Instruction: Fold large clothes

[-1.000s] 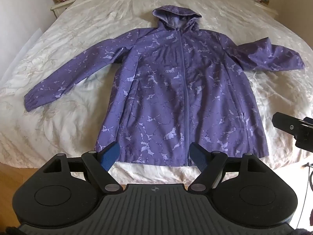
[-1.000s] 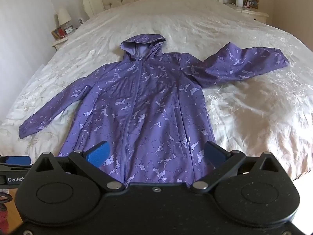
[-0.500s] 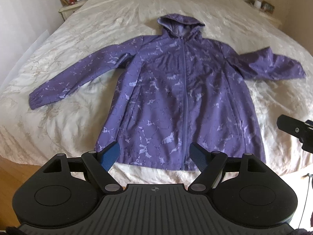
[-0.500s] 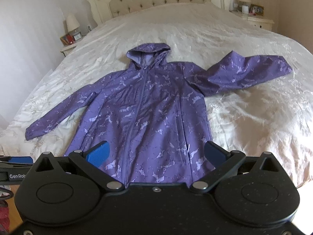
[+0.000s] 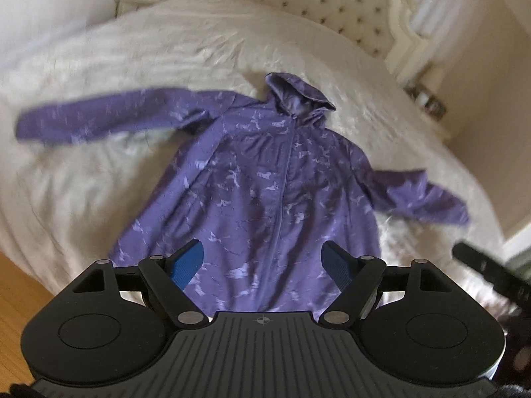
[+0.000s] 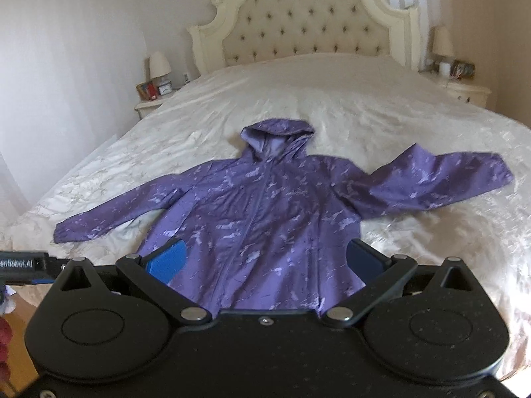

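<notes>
Bedroom | our left gripper and right gripper, both wide, empty, near jacket hem | we'd pinch left sleeve cuff, apparently flat, and fold inward.

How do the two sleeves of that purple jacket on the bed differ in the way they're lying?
In the right wrist view, the sleeve on the picture's left lies long and nearly straight, slanting down and away from the hood, while the sleeve on the picture's right looks shorter and bunched, with a kink near the shoulder, and angles upward. The left one looks narrow; the right one looks wider. Both lie on the cream bedspread, share the same pale-splotched purple fabric, and neither is folded in yet.
</notes>
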### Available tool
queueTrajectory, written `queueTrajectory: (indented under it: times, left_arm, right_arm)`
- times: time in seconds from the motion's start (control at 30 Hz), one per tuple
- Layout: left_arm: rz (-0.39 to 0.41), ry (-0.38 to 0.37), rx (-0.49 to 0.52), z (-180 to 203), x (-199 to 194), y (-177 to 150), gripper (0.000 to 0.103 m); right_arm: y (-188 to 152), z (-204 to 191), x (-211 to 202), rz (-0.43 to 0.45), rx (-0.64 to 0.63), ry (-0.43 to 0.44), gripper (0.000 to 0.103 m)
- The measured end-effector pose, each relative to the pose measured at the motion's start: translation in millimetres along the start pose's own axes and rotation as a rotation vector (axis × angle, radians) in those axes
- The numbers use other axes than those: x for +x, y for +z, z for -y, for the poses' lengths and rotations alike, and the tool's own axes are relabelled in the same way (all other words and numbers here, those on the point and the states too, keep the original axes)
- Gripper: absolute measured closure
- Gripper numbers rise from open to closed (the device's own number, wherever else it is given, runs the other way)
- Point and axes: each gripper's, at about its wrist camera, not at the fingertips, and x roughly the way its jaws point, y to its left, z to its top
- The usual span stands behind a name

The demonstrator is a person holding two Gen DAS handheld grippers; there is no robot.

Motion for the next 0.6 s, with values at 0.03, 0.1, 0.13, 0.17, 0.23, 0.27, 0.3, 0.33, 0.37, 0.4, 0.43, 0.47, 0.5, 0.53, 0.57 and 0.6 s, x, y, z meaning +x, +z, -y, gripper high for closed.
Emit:
queueTrajectory:
  times: [0.03, 0.1, 0.13, 0.17, 0.23, 0.27, 0.3, 0.33, 0.37, 0.4, 0.43, 0.47, 0.5, 0.53, 0.57, 0.6]
  left_arm:
    - [-0.001, -0.005, -0.028, -7, 5, 3, 0.026]
    - [0.02, 0.012, -0.054, -20, 12, 7, 0.025]
    - [0.037, 0.03, -0.057, -27, 15, 9, 0.025]
    - [0.053, 0.046, -0.058, -34, 18, 11, 0.024]
    - [0.076, 0.082, -0.065, -50, 26, 21, 0.022]
    - [0.088, 0.096, -0.071, -60, 32, 28, 0.021]
    - [0.098, 0.108, -0.073, -69, 36, 34, 0.019]
    - [0.109, 0.125, -0.075, -79, 40, 42, 0.019]
    - [0.117, 0.146, -0.078, -90, 45, 50, 0.019]
    - [0.125, 0.164, -0.085, -101, 50, 58, 0.019]
    - [0.131, 0.179, -0.097, -114, 57, 68, 0.019]
    - [0.134, 0.192, -0.11, -124, 61, 74, 0.018]
    - [0.135, 0.21, -0.127, -137, 66, 82, 0.018]
    - [0.133, 0.221, -0.144, -149, 72, 90, 0.018]
    - [0.131, 0.231, -0.162, -161, 78, 97, 0.017]
    - [0.13, 0.244, -0.182, -174, 85, 104, 0.016]
  right_arm:
    - [0, 1, 3, -0.007, 0.013, 0.022, 0.001]
    - [-2, 3, 11, -0.037, 0.023, 0.041, 0.001]
    - [-1, 3, 16, -0.048, 0.021, 0.038, 0.001]
    - [-1, 3, 20, -0.054, 0.021, 0.035, 0.001]
    - [3, 3, 31, -0.07, 0.013, 0.025, 0.001]
    - [5, 2, 37, -0.078, 0.012, 0.023, 0.001]
    - [8, 1, 43, -0.082, 0.014, 0.023, 0.001]
    - [11, -1, 50, -0.086, 0.011, 0.018, 0.001]
    - [15, -3, 57, -0.092, 0.011, 0.014, 0.001]
    - [19, -6, 67, -0.101, 0.008, 0.006, 0.001]
    - [23, -9, 77, -0.11, 0.005, 0.001, 0.001]
    - [28, -12, 87, -0.117, 0.004, 0.001, 0.001]
    - [32, -17, 96, -0.125, 0.004, -0.001, 0.001]
    - [37, -22, 106, -0.136, 0.004, -0.001, 0.001]
    - [42, -27, 116, -0.146, 0.004, -0.001, 0.001]
    - [47, -33, 125, -0.153, 0.005, 0.004, 0.001]
